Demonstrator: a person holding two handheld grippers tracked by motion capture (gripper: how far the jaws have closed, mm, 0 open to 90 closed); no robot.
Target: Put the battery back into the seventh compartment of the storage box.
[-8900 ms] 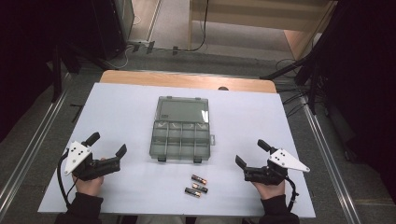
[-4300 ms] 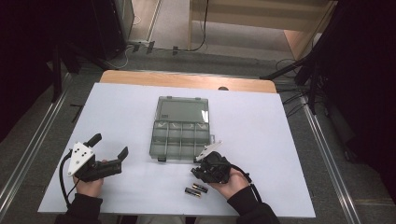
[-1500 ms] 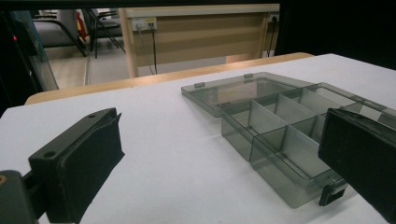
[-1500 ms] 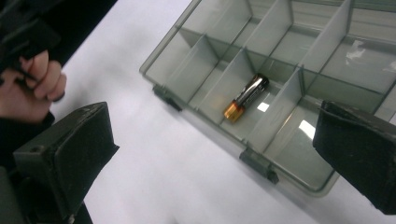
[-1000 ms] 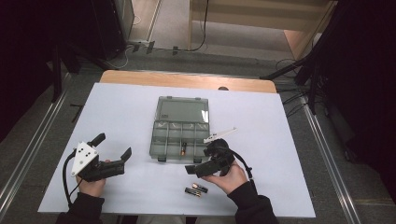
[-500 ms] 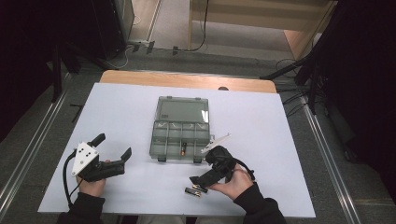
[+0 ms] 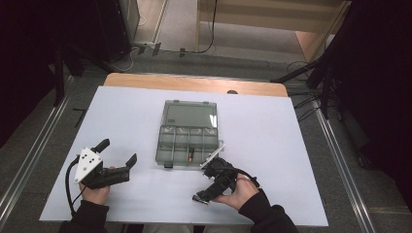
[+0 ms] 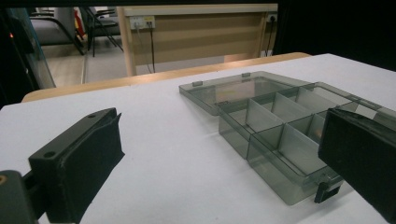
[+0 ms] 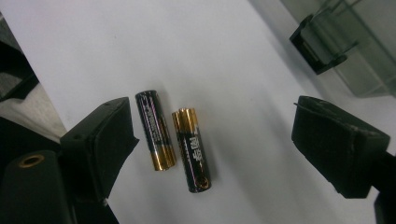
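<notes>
Batteries, two of them [image 9: 156,129] [image 9: 191,149], are seen lying side by side on the white bench [image 7: 291,145], touching or nearly so, between the spread fingers of the right gripper [image 9: 210,144], whose fingers have just been closing without pressing on either. A third battery [image 7: 190,156] is seen in a near compartment of the open box [image 7: 189,138]. The left gripper [image 7: 116,155] is held near the box's left, fingers wide apart and gripping nothing.

Black grippers [image 7: 116,167] with blocky jaws, one white three-cornered plate [image 7: 88,164], trailing black cables, seemingly dark sleeves [image 7: 265,219].
</notes>
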